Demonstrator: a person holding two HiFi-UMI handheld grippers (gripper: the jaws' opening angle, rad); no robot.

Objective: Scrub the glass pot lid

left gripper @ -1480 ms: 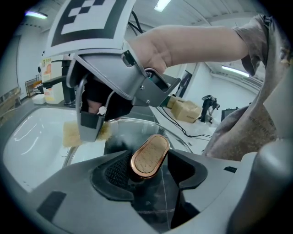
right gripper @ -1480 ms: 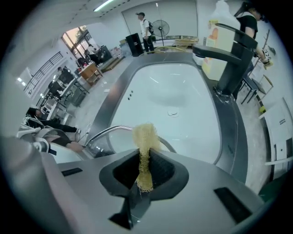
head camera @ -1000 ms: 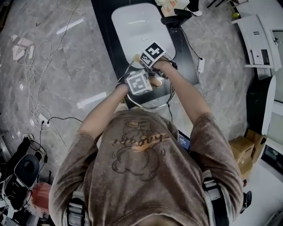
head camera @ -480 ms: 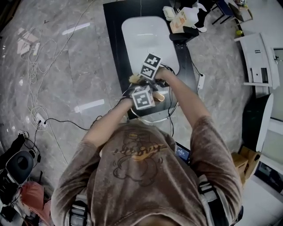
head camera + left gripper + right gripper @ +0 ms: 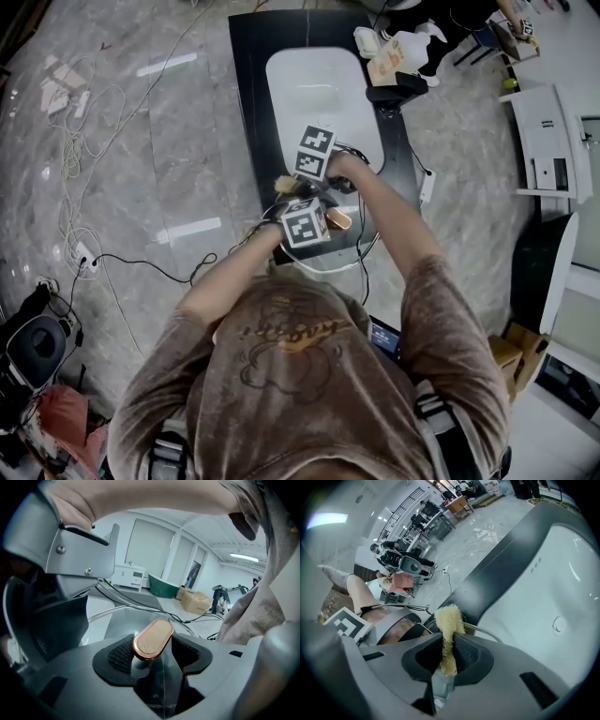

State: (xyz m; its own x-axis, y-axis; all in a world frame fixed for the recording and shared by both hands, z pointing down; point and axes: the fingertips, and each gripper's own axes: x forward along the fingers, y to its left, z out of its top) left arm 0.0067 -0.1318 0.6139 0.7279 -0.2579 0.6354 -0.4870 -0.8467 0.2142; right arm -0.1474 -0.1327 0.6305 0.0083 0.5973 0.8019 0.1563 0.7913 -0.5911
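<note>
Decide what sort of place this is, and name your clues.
Probably a lab or studio workspace, not a home kitchen: a white sink in a freestanding dark counter, loose cables across the marble floor, and cardboard boxes behind.

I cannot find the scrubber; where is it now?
Right gripper view: the yellow scrubber is pinched in the right gripper, by the glass lid's rim, near the white basin.

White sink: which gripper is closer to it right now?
Right. The right gripper, shut on the yellow scrubber, hovers at the near end of the white sink. The left gripper, shut on the knob of the glass lid, sits farther back, closer to the person.
</note>
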